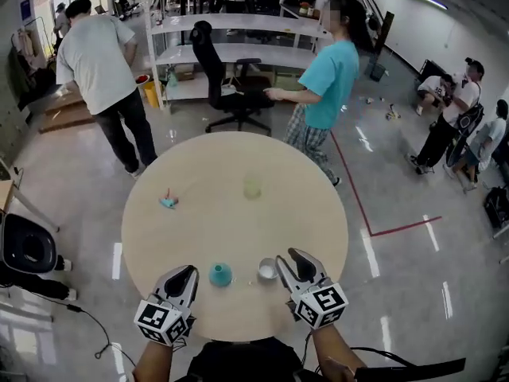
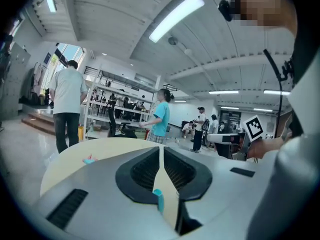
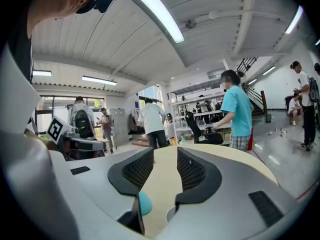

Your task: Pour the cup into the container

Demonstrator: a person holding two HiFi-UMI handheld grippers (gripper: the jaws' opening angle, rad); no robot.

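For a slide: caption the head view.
The left tool and right tool flank a teal cup and small container on a round table.

Glossy grey floor (image 1: 398, 173), white shelving (image 1: 270, 22), ceiling striplights (image 2: 175, 16)

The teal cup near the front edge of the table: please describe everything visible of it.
The teal cup is small, with a round body and a narrower top, perhaps plastic. It stands upright on the round beige table, near its front edge, just left of a small white container and apart from it. Nothing else touches it.
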